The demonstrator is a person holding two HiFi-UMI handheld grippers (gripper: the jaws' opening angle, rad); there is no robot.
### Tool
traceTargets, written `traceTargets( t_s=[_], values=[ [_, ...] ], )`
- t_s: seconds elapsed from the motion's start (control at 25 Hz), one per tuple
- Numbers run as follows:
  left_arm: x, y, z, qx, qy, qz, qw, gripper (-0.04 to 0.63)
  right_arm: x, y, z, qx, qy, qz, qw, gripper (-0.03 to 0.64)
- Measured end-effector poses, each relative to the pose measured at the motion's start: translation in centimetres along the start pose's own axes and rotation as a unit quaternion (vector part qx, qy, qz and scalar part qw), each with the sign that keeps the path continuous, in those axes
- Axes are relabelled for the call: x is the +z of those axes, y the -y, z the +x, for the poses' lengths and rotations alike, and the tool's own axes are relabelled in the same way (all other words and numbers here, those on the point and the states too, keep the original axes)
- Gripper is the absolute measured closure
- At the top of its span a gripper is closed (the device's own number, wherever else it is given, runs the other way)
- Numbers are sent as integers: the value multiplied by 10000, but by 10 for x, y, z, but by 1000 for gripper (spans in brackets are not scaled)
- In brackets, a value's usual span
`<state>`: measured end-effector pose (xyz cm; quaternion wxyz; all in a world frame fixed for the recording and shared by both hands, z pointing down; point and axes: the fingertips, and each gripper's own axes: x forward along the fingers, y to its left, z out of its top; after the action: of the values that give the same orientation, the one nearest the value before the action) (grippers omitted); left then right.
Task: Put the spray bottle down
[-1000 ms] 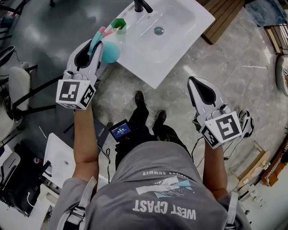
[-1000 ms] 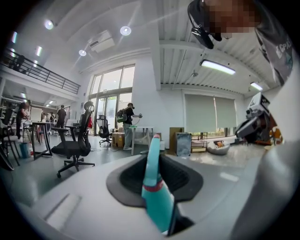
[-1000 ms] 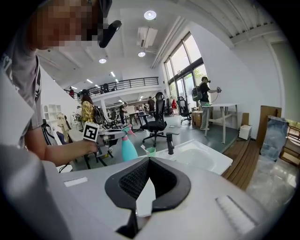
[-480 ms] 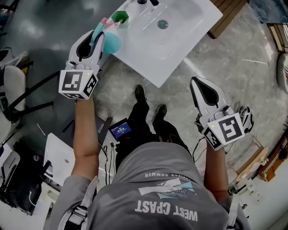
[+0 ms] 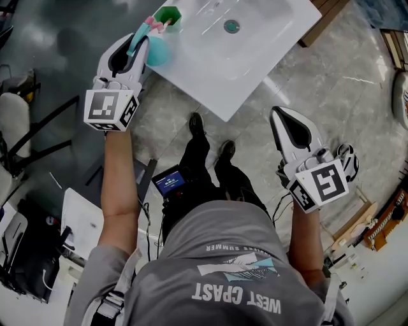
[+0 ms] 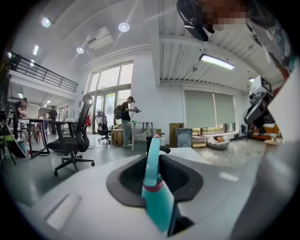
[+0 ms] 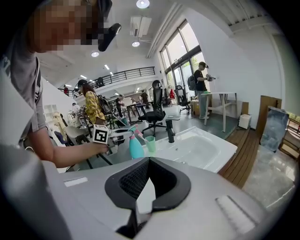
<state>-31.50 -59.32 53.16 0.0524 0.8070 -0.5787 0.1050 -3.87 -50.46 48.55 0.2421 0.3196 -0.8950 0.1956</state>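
A teal spray bottle (image 5: pixel 157 52) with a pink trigger is held upright at the near left corner of the white sink basin (image 5: pixel 255 60). My left gripper (image 5: pixel 143 42) is shut on it, and its neck shows between the jaws in the left gripper view (image 6: pixel 155 190). In the right gripper view the spray bottle (image 7: pixel 136 147) stands close beside a green cup (image 7: pixel 150 143); whether its base touches the ledge I cannot tell. My right gripper (image 5: pixel 279 118) hangs lower right over the floor, shut with nothing in it (image 7: pixel 149 161).
The green cup (image 5: pixel 167 14) stands on the sink's corner just beyond the bottle. A black tap (image 7: pixel 170 132) rises behind the bowl. Office chairs (image 6: pixel 70 140), tables and other people fill the room beyond. A wooden board (image 7: pixel 243 154) lies right of the sink.
My left gripper has carried the bottle toward the sink's corner and downward, closer to the green cup. The right gripper has sunk slightly and stays off to the right.
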Motion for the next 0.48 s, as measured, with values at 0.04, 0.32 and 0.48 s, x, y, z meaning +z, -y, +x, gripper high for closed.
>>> traceTargets(
  t_s=[0.04,0.32,0.48],
  values=[
    [-1,0,1,-4,-4,-1,10000,512,-1,0,1,7,-14,7,10000,617],
    [-6,0,8,-67,20,105,9999,512,-1,2,8,51,-54,30,10000,617],
    [-9,4,10,-143,73,197,9997,511,-2,2,10,83,-66,27,9999,617]
  ],
)
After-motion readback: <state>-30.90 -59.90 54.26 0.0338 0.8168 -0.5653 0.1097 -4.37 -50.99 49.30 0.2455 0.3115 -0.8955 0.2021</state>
